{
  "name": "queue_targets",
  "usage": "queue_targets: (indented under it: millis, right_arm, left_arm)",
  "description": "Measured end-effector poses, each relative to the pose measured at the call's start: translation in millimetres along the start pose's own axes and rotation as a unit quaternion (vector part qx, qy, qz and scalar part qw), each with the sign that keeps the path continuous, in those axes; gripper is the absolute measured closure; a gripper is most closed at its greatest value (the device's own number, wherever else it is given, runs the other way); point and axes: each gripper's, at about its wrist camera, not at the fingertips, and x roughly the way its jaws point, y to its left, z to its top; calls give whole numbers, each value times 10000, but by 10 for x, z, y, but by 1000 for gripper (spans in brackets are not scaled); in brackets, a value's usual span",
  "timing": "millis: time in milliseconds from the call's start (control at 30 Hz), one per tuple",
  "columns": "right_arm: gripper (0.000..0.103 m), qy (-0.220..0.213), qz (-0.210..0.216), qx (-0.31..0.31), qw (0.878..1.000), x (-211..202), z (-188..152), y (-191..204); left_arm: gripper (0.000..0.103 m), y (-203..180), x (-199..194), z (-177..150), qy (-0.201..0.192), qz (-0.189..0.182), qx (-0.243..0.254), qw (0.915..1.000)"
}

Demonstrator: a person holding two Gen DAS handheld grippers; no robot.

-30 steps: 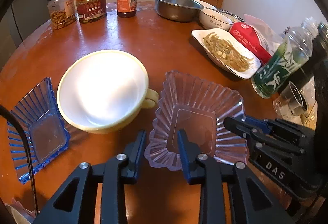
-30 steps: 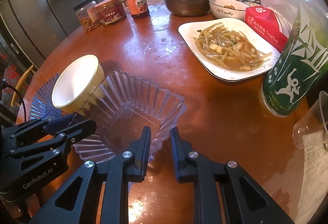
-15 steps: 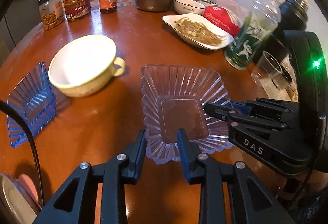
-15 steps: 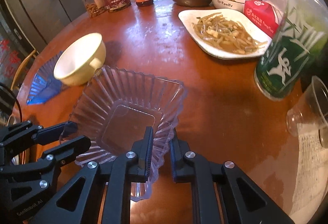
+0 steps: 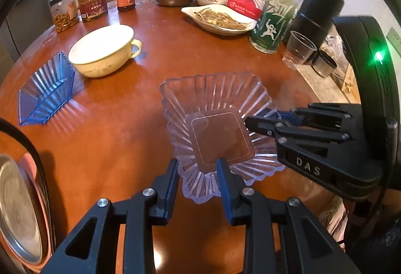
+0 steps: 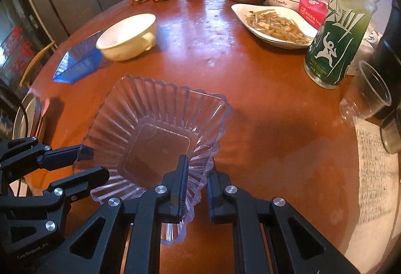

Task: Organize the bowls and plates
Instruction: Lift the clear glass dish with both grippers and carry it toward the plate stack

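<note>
Both grippers now carry the clear ribbed plastic square bowl [image 5: 215,123]: your right gripper [image 6: 198,173] has pinched its corner, your left gripper [image 5: 198,181] clamps its near rim. It has left the cream bowl [image 5: 102,53], nearer you above the desk [image 5: 150,30].

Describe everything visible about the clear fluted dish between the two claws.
The clear fluted dish looks like transparent plastic: square, with a flat base, flaring ribbed walls and a scalloped rim. It is empty and upright over the brown table. The right claw pinches one wall; the left claw straddles a near corner.
</note>
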Motion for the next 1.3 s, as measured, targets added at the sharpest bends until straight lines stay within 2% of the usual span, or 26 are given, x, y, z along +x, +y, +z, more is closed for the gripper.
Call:
queue_targets:
  millis: [433, 933, 1300]
  right_arm:
    - [90, 98, 170, -226, 9996, 14, -84, 470]
    - [87, 111, 98, -73, 9999, 50, -42, 545]
    - [87, 41, 114, 23, 9999, 11, -23, 526]
  left_arm:
    - [72, 327, -233, -321, -39, 27, -399, 9992]
    - [72, 416, -251, -345, -77, -125, -387, 9991]
    - [72, 465, -244, -317, -57, -1, -427, 9991]
